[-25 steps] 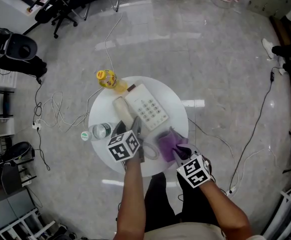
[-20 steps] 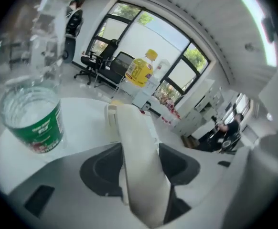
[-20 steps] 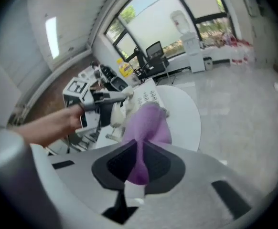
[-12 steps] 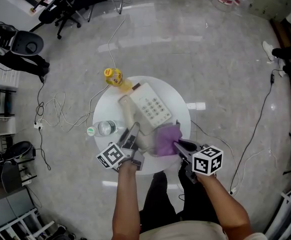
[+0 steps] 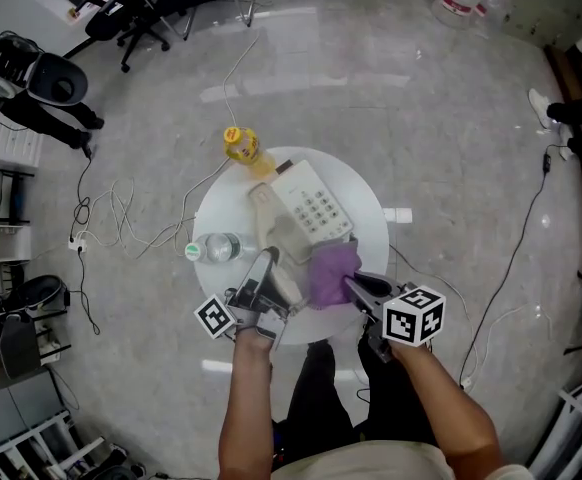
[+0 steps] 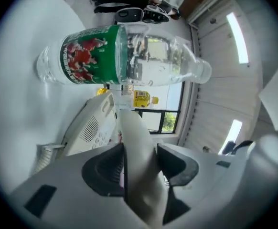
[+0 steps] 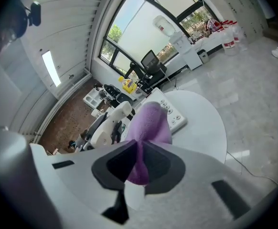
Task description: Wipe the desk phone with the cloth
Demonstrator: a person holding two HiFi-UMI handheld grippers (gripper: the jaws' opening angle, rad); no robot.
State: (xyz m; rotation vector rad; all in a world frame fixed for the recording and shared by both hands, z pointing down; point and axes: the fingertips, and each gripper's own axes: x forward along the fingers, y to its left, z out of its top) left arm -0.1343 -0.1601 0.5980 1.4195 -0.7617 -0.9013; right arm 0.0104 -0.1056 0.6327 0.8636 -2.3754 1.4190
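My left claw (image 6: 140,162): jaws just closing, gripping handset (image 6: 132,128); my right claw (image 7: 139,168): clamped on purple cloth (image 7: 151,123) beside phone (image 5: 316,213)

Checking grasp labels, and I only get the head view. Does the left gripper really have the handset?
Observer: Yes. In the left gripper view, the left gripper presses its pads on both sides of the cream handset. Its jaws have just been closing.
Operator: And the right one?
Observer: The right gripper is shut on the purple cloth, which bunches up out of the jaws.
Operator: Is the cloth on the phone?
Observer: I can't tell contact. The right gripper view shows the phone base just beyond the cloth.
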